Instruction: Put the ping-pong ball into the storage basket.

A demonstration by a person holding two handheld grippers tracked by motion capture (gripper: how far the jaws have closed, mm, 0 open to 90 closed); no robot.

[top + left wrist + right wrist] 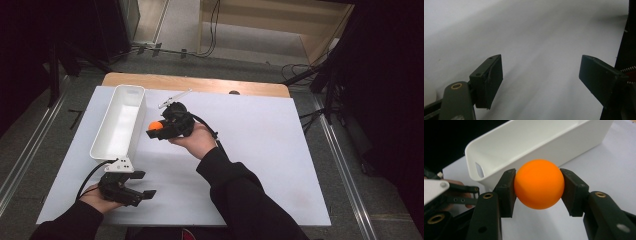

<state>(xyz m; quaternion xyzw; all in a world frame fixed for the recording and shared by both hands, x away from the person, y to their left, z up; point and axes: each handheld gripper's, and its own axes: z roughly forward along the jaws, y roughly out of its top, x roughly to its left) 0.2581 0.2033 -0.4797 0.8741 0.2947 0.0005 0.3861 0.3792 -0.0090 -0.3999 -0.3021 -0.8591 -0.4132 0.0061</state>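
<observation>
White worktop [260,150] on a grey floor; dark room. One bin [120,122], one ball [539,187]. Your right tongs [539,188] clamp the ball beside the bin; left tongs [540,80] stand apart, holding nothing.

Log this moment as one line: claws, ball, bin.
right claw: shut on orange ball | left claw: open, empty, over table | white bin: beside ball, ball not yet in

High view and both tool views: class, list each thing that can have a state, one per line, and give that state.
Ball: orange, clamped between the right tool's jaws, off the table.
Bin: white, upright, nothing visible inside.
Right tool: shut on the ball, beside the bin's rim.
Left tool: open, nothing between its jaws, over the white table.
</observation>
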